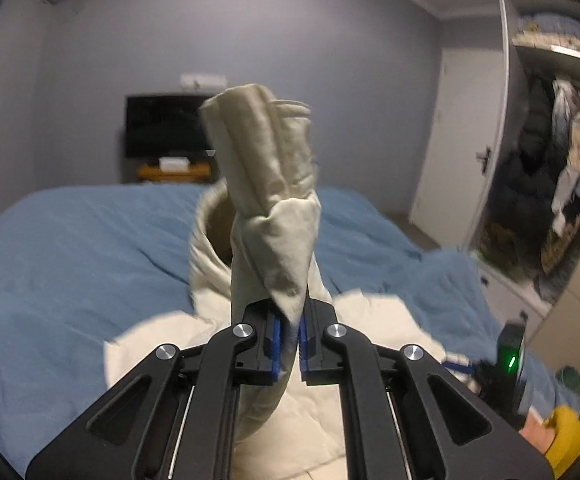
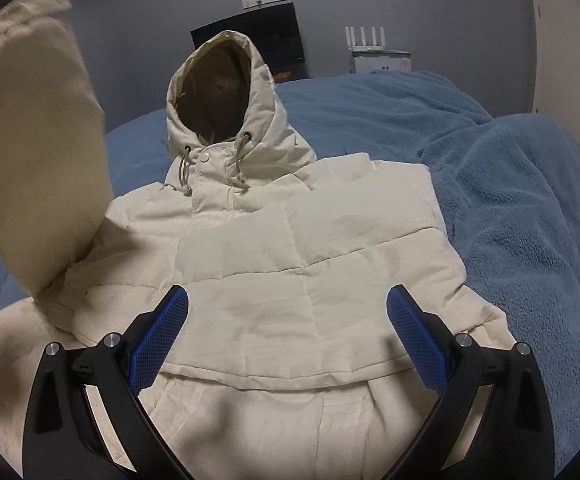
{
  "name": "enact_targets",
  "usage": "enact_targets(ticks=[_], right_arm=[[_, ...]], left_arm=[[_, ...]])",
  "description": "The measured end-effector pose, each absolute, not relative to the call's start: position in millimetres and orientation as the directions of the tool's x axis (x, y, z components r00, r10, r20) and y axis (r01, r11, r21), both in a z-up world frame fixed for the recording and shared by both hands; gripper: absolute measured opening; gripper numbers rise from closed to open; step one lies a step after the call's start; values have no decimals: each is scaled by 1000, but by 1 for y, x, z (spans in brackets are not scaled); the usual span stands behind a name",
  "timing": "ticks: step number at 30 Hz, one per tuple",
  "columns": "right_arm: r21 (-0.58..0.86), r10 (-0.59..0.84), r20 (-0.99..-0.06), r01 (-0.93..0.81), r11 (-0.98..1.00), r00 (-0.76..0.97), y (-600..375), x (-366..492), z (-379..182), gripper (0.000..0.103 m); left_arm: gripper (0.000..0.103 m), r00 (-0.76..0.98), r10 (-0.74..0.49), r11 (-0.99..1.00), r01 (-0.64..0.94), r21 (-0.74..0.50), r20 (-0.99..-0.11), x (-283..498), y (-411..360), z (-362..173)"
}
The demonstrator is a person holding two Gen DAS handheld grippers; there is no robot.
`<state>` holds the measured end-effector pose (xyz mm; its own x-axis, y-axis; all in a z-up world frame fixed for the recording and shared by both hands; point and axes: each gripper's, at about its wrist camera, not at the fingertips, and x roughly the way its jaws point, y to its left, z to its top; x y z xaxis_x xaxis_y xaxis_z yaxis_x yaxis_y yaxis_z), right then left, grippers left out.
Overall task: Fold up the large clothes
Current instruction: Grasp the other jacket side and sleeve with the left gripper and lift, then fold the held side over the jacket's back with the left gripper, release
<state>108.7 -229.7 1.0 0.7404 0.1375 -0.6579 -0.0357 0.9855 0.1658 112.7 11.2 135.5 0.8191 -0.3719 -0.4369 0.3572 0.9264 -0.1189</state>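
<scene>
Nowhere legible writing on jacket (image 2: 290, 264).

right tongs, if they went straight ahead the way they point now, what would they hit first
Most likely the cream jacket. The right tongs are open and empty, aimed over its quilted front on the blue blanket. Past that stands the hood. How high they hover is unclear, so contact could come later.

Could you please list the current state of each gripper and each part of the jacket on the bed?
Left gripper: shut on the lifted sleeve.
Right gripper: open, hovering over the jacket.
Cream padded hooded jacket: lying front up on the blue blanket.
Cream sleeve: raised off the bed.
Hood: standing open.
</scene>
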Motion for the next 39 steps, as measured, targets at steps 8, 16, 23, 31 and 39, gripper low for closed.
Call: enact_targets(ticks=[8, 16, 23, 31, 39], right_arm=[[200, 163, -664, -38, 979, 730, -235, 111, -1, 95], [176, 152, -690, -41, 984, 708, -230, 115, -10, 95], [141, 126, -708, -35, 989, 695, -225, 116, -17, 95], [56, 91, -688, -72, 996, 720, -206, 107, -11, 95], [54, 240, -675, -278, 959, 698, -127, 98, 27, 95]], left_arm=[[6, 662, -347, 927, 347, -139, -664, 144, -10, 33], [26, 569, -291, 952, 253, -173, -769, 151, 11, -7], [71, 601, -162, 976, 216, -36, -782, 130, 23, -3], [77, 615, -89, 989, 147, 4, -784, 107, 56, 4], [83, 613, -66, 988, -69, -137, -787, 109, 110, -14]])
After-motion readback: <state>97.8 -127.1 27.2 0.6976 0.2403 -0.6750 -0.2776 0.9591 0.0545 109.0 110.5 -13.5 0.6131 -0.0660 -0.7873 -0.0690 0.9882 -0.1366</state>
